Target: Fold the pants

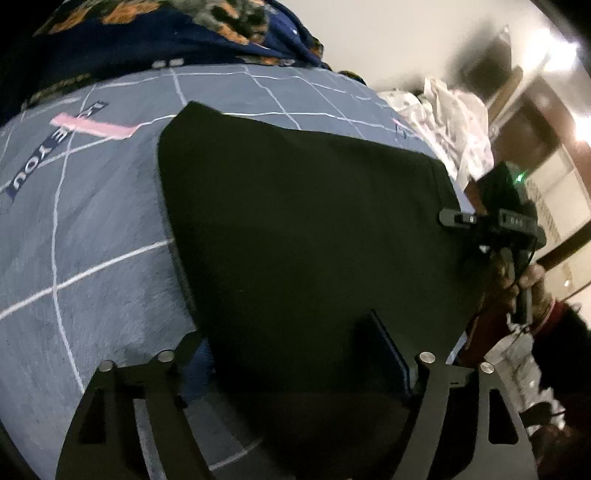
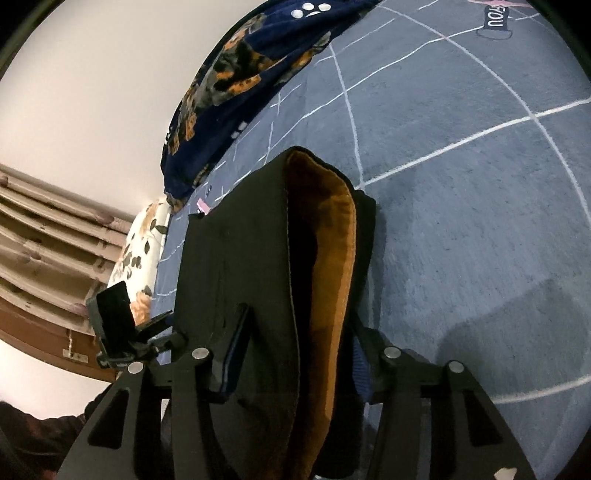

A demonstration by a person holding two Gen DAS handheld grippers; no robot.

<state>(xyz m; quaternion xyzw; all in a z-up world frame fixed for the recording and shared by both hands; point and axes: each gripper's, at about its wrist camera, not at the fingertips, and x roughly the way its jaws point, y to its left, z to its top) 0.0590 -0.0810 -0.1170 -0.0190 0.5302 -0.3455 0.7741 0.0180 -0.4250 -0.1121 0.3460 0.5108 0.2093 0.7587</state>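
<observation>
Black pants lie spread on the grey checked bedsheet. My left gripper straddles their near edge, open. One of its fingers rests on the cloth and the other stands beside the pants' left edge over the sheet. In the right wrist view the pants show their orange lining at the open waist. My right gripper is shut on this thick bunched end, which fills the gap between its fingers. Each gripper also shows in the other's view: the right gripper at the pants' right edge, the left gripper at their left edge.
A dark blue blanket with orange print is heaped at the bed's far side. A floral pillow and pale crumpled fabric lie at the bed's edge. A person's hand holds the right gripper. A pink strip is printed on the sheet.
</observation>
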